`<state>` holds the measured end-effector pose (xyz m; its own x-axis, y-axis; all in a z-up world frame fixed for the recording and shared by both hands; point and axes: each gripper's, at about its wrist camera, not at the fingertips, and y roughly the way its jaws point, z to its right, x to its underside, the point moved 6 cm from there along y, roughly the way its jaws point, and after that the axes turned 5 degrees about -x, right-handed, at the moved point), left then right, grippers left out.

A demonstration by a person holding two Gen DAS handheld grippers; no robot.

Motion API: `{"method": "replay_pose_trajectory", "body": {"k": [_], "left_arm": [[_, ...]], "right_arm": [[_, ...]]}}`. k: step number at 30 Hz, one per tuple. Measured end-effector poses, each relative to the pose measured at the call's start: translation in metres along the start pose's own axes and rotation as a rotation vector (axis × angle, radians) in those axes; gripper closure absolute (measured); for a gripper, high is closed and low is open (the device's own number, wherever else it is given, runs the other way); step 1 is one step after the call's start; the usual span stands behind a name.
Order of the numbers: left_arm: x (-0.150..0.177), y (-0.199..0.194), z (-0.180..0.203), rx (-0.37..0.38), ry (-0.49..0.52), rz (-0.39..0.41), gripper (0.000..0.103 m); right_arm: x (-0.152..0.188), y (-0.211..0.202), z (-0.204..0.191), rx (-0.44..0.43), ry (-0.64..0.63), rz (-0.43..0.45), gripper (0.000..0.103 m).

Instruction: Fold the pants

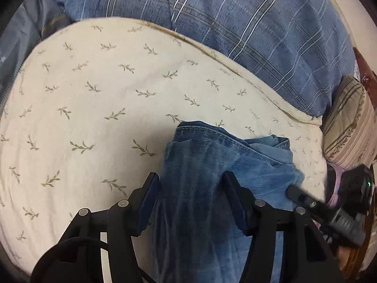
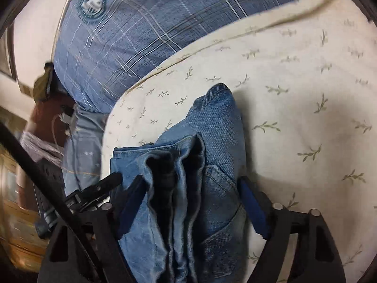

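A fold is being laid down: the blue jeans point(image 1: 212, 165) are bundled in several layers on the leaf-print sheet point(image 1: 94, 94), with denim running between the fingers of both tools.

Left gripper point(image 1: 190, 179): jaws about half apart, a band of denim between the pads; whether the pads actually press on it cannot be told.

Right gripper point(image 2: 190, 184): jaws wide, stacked folded edges between them; the pad at 3 o'clock is seen clear of the cloth, so probably no grip (a judgement).

Next move, as judged: the cloth is to be let go and the bundle flattened without being dragged.

Surroundings: a blue plaid pillow point(image 1: 247, 23) lies at 12 o'clock, a striped cushion point(image 1: 348, 120) at 3 o'clock in the left view. The room edge is blurred.
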<state>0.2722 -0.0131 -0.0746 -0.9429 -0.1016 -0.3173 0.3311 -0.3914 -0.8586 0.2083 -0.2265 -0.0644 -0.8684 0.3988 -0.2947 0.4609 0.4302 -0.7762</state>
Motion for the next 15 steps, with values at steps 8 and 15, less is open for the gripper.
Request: {"method": "replay_pose_trajectory", "body": {"k": [8, 15], "left_arm": [[-0.005, -0.05, 0.027, 0.058, 0.043, 0.034, 0.09], [-0.054, -0.072, 0.024, 0.105, -0.005, 0.068, 0.085]], "right_arm": [[-0.001, -0.021, -0.017, -0.029, -0.046, 0.023, 0.075], [-0.048, -0.037, -0.05, -0.081, -0.13, 0.077, 0.071]]}}
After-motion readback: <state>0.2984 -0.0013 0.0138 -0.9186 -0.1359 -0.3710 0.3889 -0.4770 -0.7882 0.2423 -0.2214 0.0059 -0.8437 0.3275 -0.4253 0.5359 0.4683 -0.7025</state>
